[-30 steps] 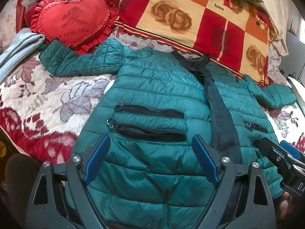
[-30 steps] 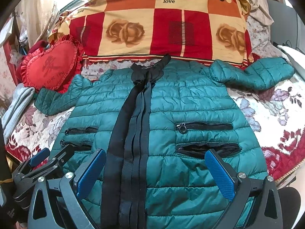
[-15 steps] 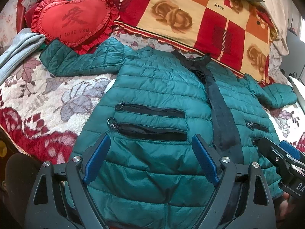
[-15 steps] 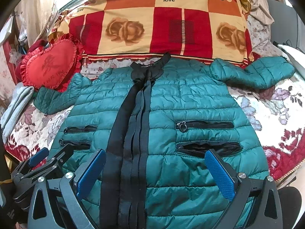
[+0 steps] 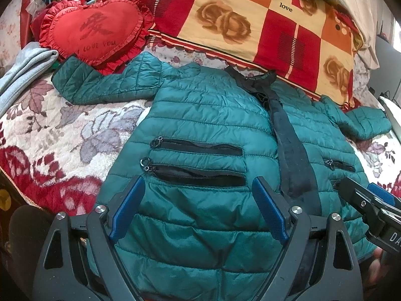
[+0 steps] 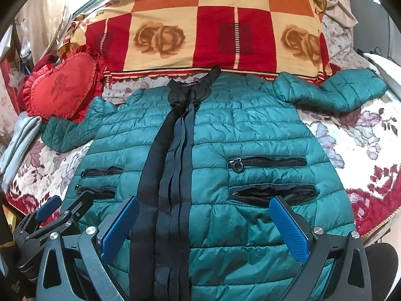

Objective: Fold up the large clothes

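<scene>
- Left wrist view: the left gripper (image 5: pixel 198 208) has its blue-padded fingers (image 5: pixel 125 208) spread wide and holds nothing; it is over the lower part of the green puffer jacket (image 5: pixel 205 120), which lies front-up and flat on the floral blanket (image 5: pixel 62 135).
- Just ahead of the fingers are two black zip pockets (image 5: pixel 198 160); to the right of them the black zipper placket (image 5: pixel 290 150) runs away toward the collar.
- Far ahead and to the left, one sleeve (image 5: pixel 105 82) reaches out to the red heart cushion (image 5: pixel 92 30); the checked rose quilt (image 5: pixel 250 22) lies beyond the collar.
- The right gripper (image 5: pixel 371 200) pokes in at the far right edge, above the jacket's hem.
- Right wrist view: the right gripper (image 6: pixel 203 225) is likewise wide open and empty, above the jacket's hem, with the placket (image 6: pixel 173 163) near its left finger and two pockets (image 6: pixel 270 175) ahead of its right finger.
- The other sleeve (image 6: pixel 333 92) stretches ahead to the right. The left gripper (image 6: pixel 65 208) shows low at the left, open.
</scene>
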